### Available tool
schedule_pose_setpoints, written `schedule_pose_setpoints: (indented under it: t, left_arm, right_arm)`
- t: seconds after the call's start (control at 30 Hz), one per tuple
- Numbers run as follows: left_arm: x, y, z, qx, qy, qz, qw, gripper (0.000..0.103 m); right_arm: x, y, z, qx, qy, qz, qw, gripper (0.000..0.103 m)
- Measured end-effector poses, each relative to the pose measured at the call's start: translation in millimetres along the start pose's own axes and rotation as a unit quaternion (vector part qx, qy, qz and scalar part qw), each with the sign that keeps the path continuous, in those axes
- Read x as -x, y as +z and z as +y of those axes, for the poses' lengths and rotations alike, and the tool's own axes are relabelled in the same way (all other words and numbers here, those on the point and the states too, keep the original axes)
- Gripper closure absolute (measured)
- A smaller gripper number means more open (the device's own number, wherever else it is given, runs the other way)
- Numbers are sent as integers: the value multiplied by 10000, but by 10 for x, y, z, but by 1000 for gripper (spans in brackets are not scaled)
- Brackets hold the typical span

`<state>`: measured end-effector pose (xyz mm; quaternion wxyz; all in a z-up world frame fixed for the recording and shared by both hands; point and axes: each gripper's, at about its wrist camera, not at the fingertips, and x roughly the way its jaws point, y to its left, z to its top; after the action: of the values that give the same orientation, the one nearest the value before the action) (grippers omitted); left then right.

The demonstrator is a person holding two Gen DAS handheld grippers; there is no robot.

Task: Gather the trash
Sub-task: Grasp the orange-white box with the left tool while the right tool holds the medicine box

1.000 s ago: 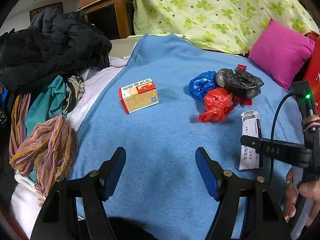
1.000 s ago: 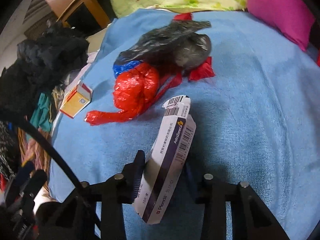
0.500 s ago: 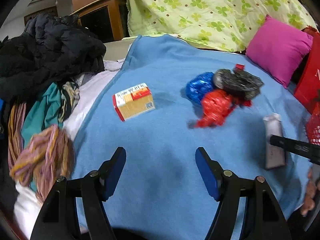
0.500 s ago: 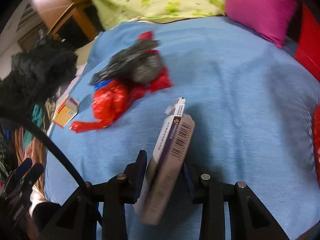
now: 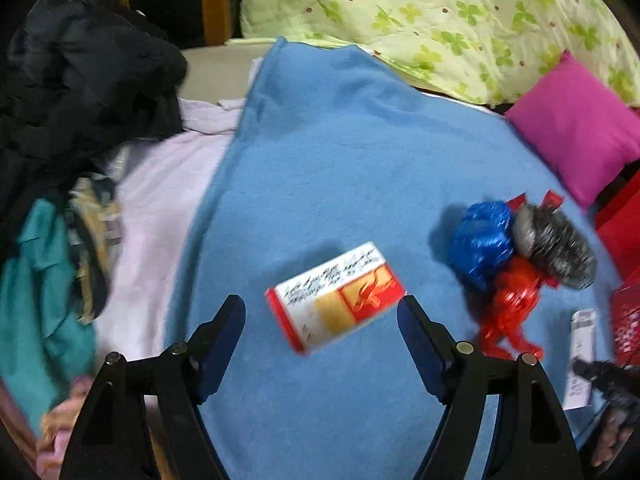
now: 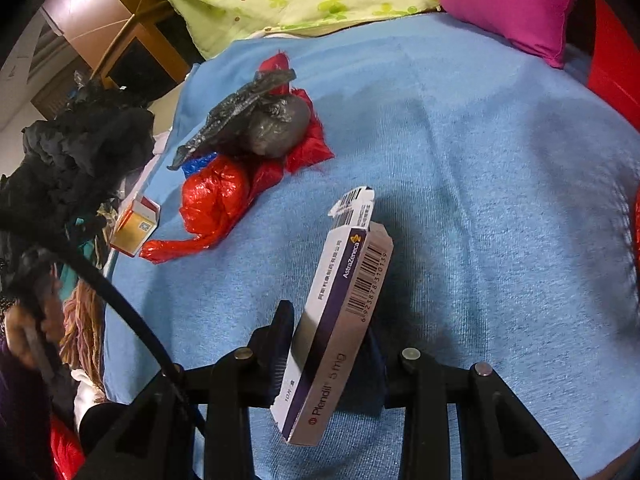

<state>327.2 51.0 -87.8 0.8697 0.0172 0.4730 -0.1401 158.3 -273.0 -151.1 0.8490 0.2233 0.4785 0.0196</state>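
A red, yellow and white box lies on the blue blanket, just ahead of my left gripper. Its jaws are opening and stand wide on either side of the box without touching it. My right gripper is shut on a white and purple medicine carton, held tilted above the blanket. A bunch of crumpled bags lies further off: blue, grey and red. The same red bag, grey bag and box show in the right wrist view.
A heap of dark and coloured clothes fills the left side. A pink cushion and a green clover quilt lie at the back. Something red stands at the right edge.
My left gripper has moved up to the red and yellow box, which now lies between its wider jaws. The right gripper swung right with the carton, then held still.
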Motion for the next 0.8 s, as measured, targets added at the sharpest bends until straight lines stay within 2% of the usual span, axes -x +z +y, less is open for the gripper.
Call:
schedule_pose_setpoints:
  t: [0.13, 0.3, 0.37, 0.43, 0.6, 0.7, 0.8]
  left_arm:
    - [-155, 125, 53, 129, -576, 150, 9981, 21]
    - [-313, 174, 130, 445, -906, 284, 9945, 21]
    - [-332, 152, 123, 481, -1041, 287, 9930, 21]
    - [-354, 101, 104, 439, -1303, 467, 9894, 21]
    - [-310, -152, -52, 237, -1560, 637, 9854, 21]
    - [-245, -257, -195, 147, -1493, 601, 9869, 21]
    - [-262, -288, -326, -2, -954, 511, 9941, 21]
  right_arm:
    - [-3, -9, -44, -39, 50, 14, 10000, 66]
    - [0, -21, -52, -46, 81, 2, 10000, 66]
    - [6, -25, -60, -52, 92, 1, 9999, 66]
    - [10, -29, -68, -71, 113, 5, 9999, 66]
    - [16, -26, -92, -90, 132, 10, 9999, 66]
    - [19, -29, -83, -85, 119, 2, 9999, 66]
    - [20, -30, -79, -80, 129, -6, 9999, 66]
